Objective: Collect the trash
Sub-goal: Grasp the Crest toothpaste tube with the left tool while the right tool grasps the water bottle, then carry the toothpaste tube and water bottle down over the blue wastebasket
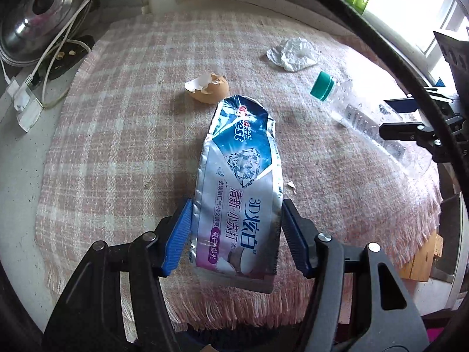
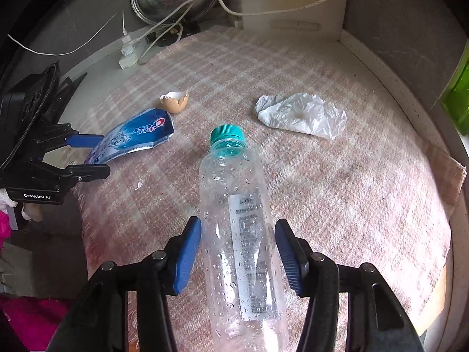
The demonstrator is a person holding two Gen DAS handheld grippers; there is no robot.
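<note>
1. The step in hand looks like a double pick-up: each gripper straddles one piece of trash on the pink-and-white checked woven cloth that covers the round table, and neither piece is lifted yet.
2. The left gripper has its blue pads either side of the lower half of the flattened silver-and-blue toothpaste tube. The left pad touches or nearly touches the tube's edge; the right pad stands just beside the other edge. The jaws are apart, not clamped.
3. The right gripper brackets the clear, empty plastic bottle with a teal screw cap, lying flat, cap pointing away. Narrow gaps show on both sides of the body, so these jaws are also apart around it.
4. Both items lie towards the cloth's near fringed edge, the tube on the left, the bottle on the right.
5. The next move, as I judge it, calls for closing on each item before lifting. The flat tube offers little height to grip, so the pads should stay low; the round, droplet-covered bottle may slip or buckle.
6. Left to collect: the broken brown eggshell just beyond the tube's far end, and the crumpled white plastic wrapper towards the cloth's far right edge.
</note>
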